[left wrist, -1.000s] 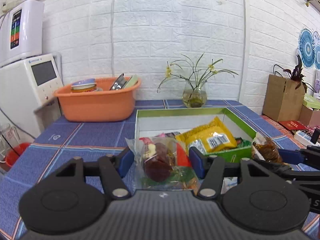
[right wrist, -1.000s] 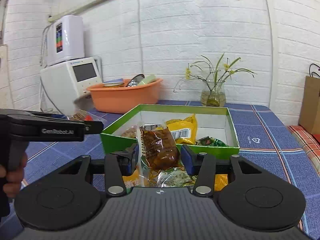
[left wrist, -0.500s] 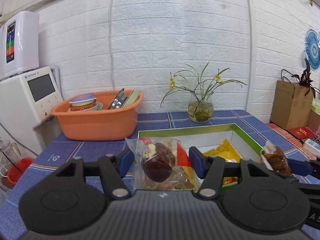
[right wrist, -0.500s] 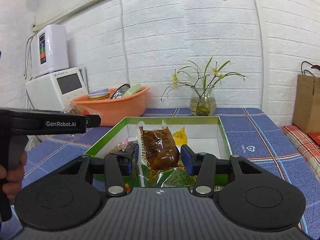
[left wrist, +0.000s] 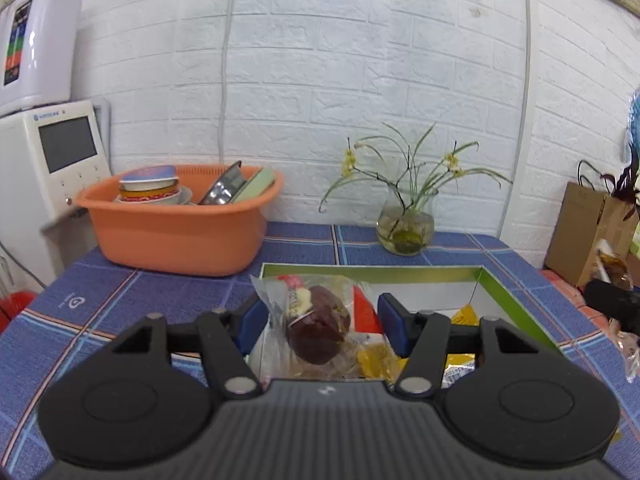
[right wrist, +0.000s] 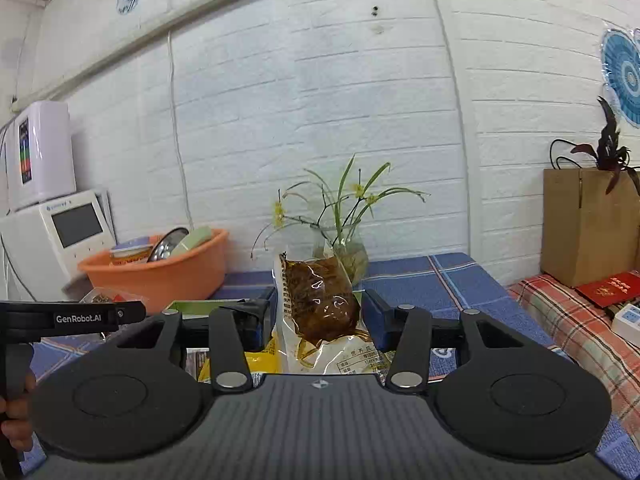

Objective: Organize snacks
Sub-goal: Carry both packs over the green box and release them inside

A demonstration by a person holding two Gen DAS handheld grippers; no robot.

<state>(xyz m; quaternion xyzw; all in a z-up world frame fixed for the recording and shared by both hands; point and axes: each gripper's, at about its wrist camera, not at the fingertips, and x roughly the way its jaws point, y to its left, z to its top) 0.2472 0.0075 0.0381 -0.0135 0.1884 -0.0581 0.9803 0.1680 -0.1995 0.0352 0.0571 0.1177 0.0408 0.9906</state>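
only the left wrist view shows the green box [left wrist: 508, 300] open just ahead. the left gripper [left wrist: 322, 320] clamps a clear packet [left wrist: 316, 320] holding a dark cake; the right gripper [right wrist: 318, 316] clamps a glossy brown pouch [right wrist: 320, 300], upright.

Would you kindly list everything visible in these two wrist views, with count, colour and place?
Snack box: one, green rim, white inside, on the table, holding yellow packets.
Muffin packet: one, clear with brown cake, in the left gripper.
Brown snack packet: one, clear, in the right gripper.
Basin: one, orange, back left, holding dishes.
Vase: one, glass, yellow flowers, by the wall.
Tablecloth: one, blue check.
Appliance: one, white, far left.
Paper bag: one, brown, right.
Left gripper: black, blue pads.
Right gripper: black, blue pads.
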